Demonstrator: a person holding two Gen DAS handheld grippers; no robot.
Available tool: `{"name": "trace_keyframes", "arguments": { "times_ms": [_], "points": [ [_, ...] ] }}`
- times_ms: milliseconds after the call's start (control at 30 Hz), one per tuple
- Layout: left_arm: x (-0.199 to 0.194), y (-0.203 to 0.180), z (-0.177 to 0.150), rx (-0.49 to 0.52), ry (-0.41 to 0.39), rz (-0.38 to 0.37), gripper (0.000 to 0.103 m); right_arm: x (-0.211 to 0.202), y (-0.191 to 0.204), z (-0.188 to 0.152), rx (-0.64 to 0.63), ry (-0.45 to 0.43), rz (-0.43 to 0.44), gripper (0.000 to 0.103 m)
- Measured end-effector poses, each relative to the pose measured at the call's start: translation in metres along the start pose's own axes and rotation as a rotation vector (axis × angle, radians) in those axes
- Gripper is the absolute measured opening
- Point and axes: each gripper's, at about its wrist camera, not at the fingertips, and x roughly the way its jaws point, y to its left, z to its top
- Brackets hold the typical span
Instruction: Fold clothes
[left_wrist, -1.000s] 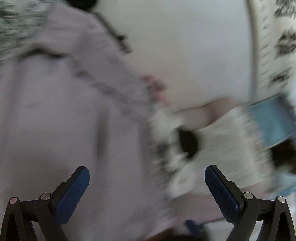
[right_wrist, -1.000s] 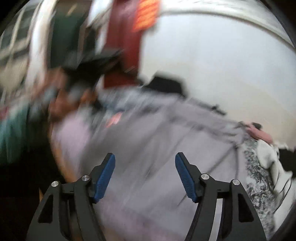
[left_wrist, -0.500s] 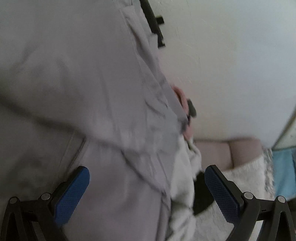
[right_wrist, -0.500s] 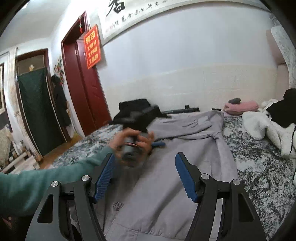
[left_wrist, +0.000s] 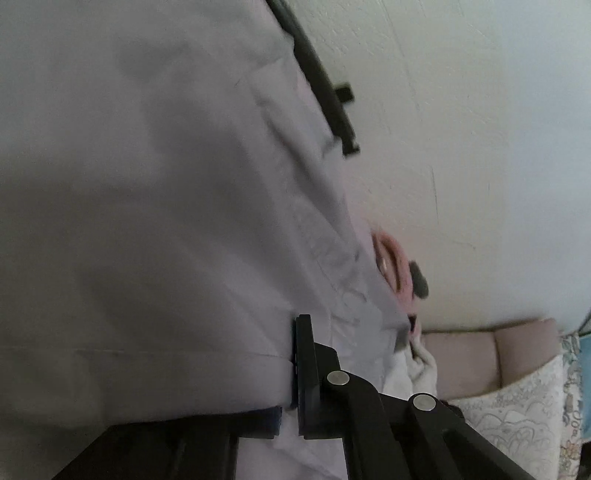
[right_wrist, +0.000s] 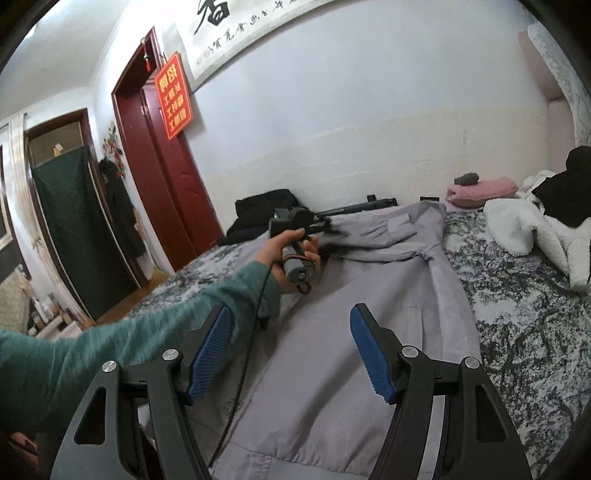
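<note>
A grey jacket (right_wrist: 369, 295) lies spread on a bed, its sleeve folded across near the wall. In the left wrist view the jacket (left_wrist: 147, 221) fills most of the frame. My left gripper (left_wrist: 291, 384) is closing tight, and its pads pinch a hemmed edge of the grey cloth. In the right wrist view a hand (right_wrist: 291, 247) in a teal sleeve (right_wrist: 147, 332) holds that left gripper (right_wrist: 327, 226) at the jacket's far sleeve. My right gripper (right_wrist: 291, 350) hangs open over the jacket's near body with nothing between its fingers.
The patterned bedspread (right_wrist: 517, 314) shows to the right. White fleece (right_wrist: 528, 229), a black garment (right_wrist: 569, 184) and a pink cushion (right_wrist: 480, 190) lie at the far right. Dark clothes (right_wrist: 262, 210) and a black rod (right_wrist: 354, 208) lie along the wall. A red door (right_wrist: 166, 177) stands at the left.
My left gripper went from wide open to shut on the jacket's edge and moved in close to the cloth. The right gripper stayed open and sank slightly toward the jacket.
</note>
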Motion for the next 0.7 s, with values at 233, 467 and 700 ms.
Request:
{"name": "trace_keyframes", "arguments": {
  "times_ms": [233, 467, 700],
  "points": [
    [-0.161, -0.036, 0.050, 0.233, -0.344, 0.190, 0.016, 0.014, -0.003, 0.000, -0.007, 0.026, -0.028, 0.071],
    [-0.207, 0.013, 0.081, 0.235, -0.302, 0.467, 0.102, 0.029, -0.002, 0.007, -0.031, 0.067, -0.063, 0.077],
    [-0.273, 0.112, 0.118, -0.131, -0.398, 0.332, 0.101, 0.052, 0.041, 0.059, -0.341, 0.016, -0.110, 0.095]
  ]
}}
